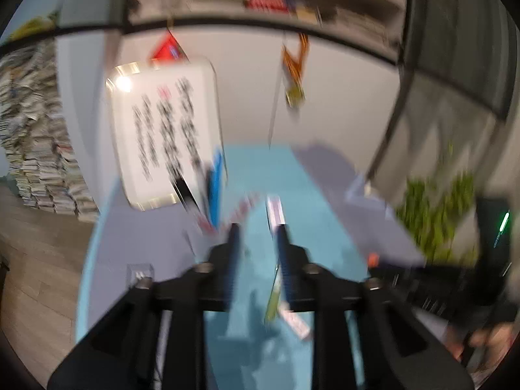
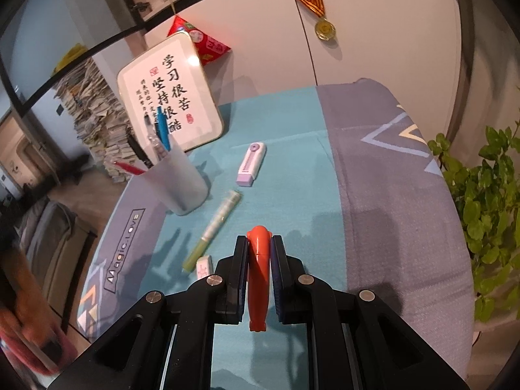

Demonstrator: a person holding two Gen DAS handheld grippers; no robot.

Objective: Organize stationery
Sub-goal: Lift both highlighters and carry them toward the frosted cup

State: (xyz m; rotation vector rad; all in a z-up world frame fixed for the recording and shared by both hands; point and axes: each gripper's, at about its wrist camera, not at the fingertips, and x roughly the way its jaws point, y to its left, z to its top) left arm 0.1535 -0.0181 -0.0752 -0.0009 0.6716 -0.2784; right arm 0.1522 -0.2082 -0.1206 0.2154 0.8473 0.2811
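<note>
L wrist cam: sits behind left gripper (image 1: 258, 230), looks fwd & down along fingers over the table (image 1: 302, 195) toward its far edge; heavy blur.
R wrist cam: behind right gripper (image 2: 259, 243), same fwd-down tilt, close to table, sharp.
Shared: framed sign (image 1: 165, 133) at far-left corner, medal (image 1: 294, 92) on cabinet behind, teal cloth strip, plant off right edge.
</note>
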